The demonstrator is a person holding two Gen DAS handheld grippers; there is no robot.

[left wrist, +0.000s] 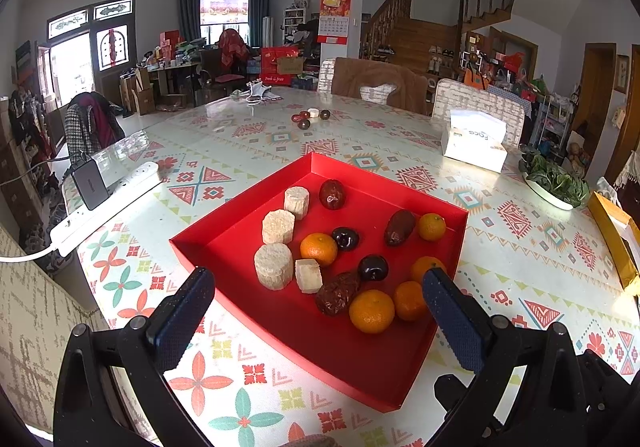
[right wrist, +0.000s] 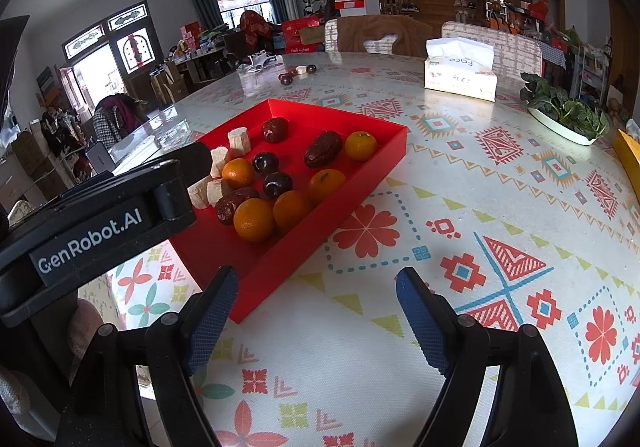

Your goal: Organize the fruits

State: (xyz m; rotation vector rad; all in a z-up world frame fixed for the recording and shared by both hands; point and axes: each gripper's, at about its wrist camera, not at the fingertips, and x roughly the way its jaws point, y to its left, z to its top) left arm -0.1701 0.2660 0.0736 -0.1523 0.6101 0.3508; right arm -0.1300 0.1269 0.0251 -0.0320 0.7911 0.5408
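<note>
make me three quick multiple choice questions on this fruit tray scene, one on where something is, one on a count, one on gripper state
1. Where is the tissue box?
A. in the red tray
B. on the table beyond the tray
C. on a chair

2. How many oranges lie in the red tray?
A. three
B. five
C. eight

3. How do the two grippers stand?
A. both open, holding nothing
B. left shut on an orange
C. right shut on a date

Answers:
1 B, it stands on the patterned tablecloth past the tray.
2 B, five orange fruits show there.
3 A, the left gripper and right gripper show wide gaps, empty.
</note>
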